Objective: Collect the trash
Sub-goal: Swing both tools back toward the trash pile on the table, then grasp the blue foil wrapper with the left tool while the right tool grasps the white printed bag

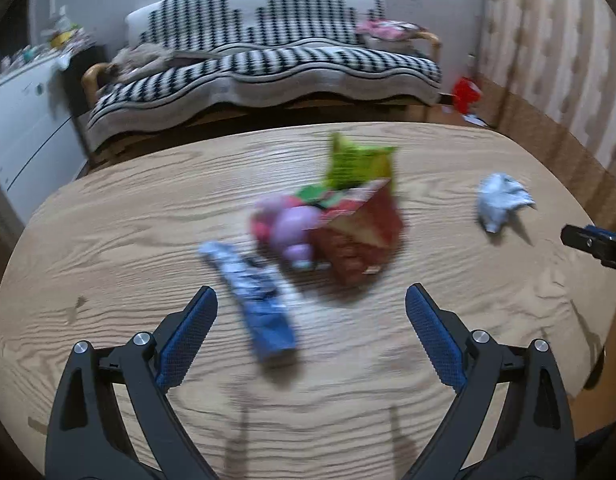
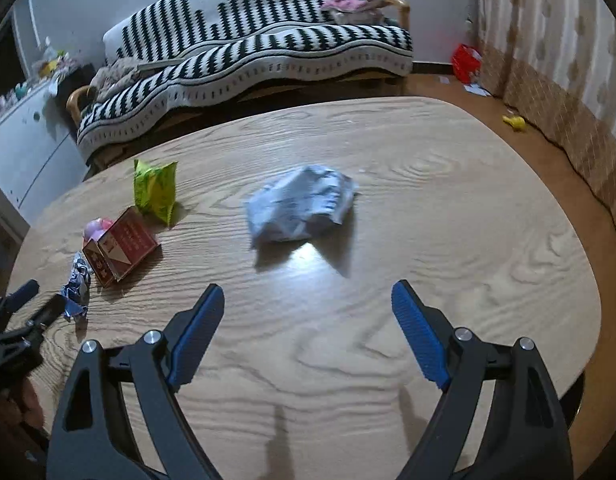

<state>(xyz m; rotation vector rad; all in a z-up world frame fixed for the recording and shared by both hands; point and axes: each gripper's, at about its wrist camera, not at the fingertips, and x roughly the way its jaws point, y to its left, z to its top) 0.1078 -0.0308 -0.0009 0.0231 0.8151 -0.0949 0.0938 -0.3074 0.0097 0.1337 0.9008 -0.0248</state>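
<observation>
Trash lies on an oval wooden table (image 1: 108,240). In the blurred left wrist view a blue wrapper (image 1: 260,304) lies just ahead of my open left gripper (image 1: 311,300), beside a red carton (image 1: 359,236), a pink thing (image 1: 288,224) and a green packet (image 1: 359,164). A crumpled pale paper (image 1: 501,202) lies to the right. In the right wrist view that crumpled paper (image 2: 300,206) sits ahead of my open right gripper (image 2: 308,294), which holds nothing. The green packet (image 2: 156,190), red carton (image 2: 120,246) and blue wrapper (image 2: 78,290) lie at the left.
A sofa with a black-and-white striped cover (image 2: 248,48) stands behind the table. A white cabinet (image 1: 24,128) is at the left. A red object (image 2: 465,62) and a yellow one (image 2: 515,122) lie on the floor by the curtain. The left gripper (image 2: 22,316) shows at the left edge.
</observation>
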